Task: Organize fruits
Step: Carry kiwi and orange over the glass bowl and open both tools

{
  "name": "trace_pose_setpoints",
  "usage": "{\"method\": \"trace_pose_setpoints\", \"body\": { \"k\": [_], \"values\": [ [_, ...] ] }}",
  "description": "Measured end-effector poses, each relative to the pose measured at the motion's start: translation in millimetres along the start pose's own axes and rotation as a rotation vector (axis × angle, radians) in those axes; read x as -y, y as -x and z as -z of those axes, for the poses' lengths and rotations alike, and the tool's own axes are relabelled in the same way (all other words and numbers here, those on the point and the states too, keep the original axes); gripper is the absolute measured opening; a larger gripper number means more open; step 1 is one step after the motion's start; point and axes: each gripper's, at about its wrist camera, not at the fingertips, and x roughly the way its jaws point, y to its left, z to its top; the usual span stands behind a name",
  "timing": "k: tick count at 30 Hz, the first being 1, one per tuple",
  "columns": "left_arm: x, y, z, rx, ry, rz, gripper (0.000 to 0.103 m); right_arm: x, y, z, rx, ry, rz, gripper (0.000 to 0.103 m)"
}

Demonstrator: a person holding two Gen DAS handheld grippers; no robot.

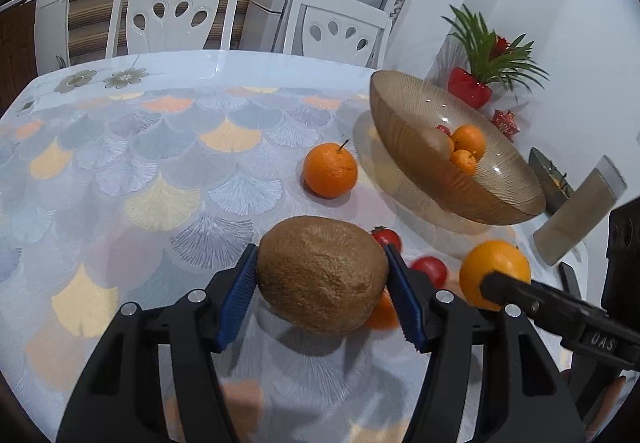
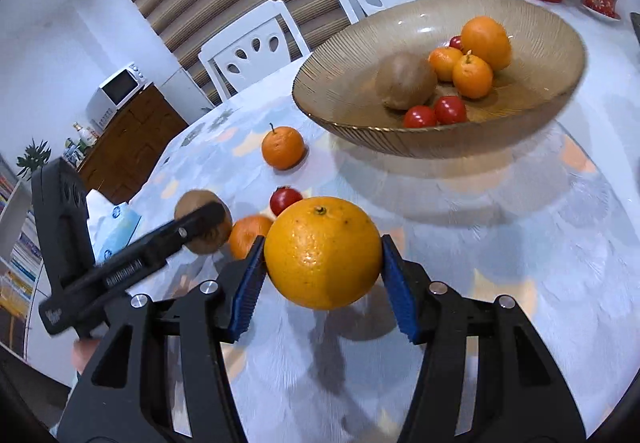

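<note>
The left tool (image 1: 322, 277) pinches a brown kiwi (image 1: 322, 275) between its blue pads, lifted above the tabletop (image 1: 140, 171). Beside it, the right tool (image 2: 322, 263) grips a large orange (image 2: 322, 253) the same way. Beneath them lie a small red fruit (image 2: 285, 200) and a tangerine (image 2: 249, 235); farther out a stemmed tangerine (image 1: 330, 169) sits near the glass bowl (image 2: 340, 83). That bowl, toward the tabletop's right edge, holds another kiwi (image 2: 405, 81), oranges and red fruits.
</note>
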Motion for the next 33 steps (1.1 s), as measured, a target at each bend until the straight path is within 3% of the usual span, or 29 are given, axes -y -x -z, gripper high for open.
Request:
{"method": "trace_pose_setpoints", "body": {
  "k": [5,10,15,22,33],
  "values": [
    [19.1,26.7,-11.3,0.042,-0.046,0.007,0.061,1.1,44.2,-13.2,0.091,0.014,0.022,0.057],
    [55.3,46.1,-42.0,0.094,-0.107,0.044,0.061,3.2,88.2,-62.2,0.198,0.028,0.077,0.057],
    [95.9,47.1,-84.4,0.139,-0.138,0.111,0.061,11.8,103.7,-104.2,0.274,0.018,0.169,0.057],
    [131.6,-0.1,-109.0,0.096,-0.175,0.143,0.061,45.4,64.2,-118.5,0.196,-0.065,0.230,0.057],
    [134.9,-61.5,-92.3,-0.026,-0.164,0.144,0.061,75.8,23.5,-109.6,0.101,-0.133,0.304,0.059]
  ]
}}
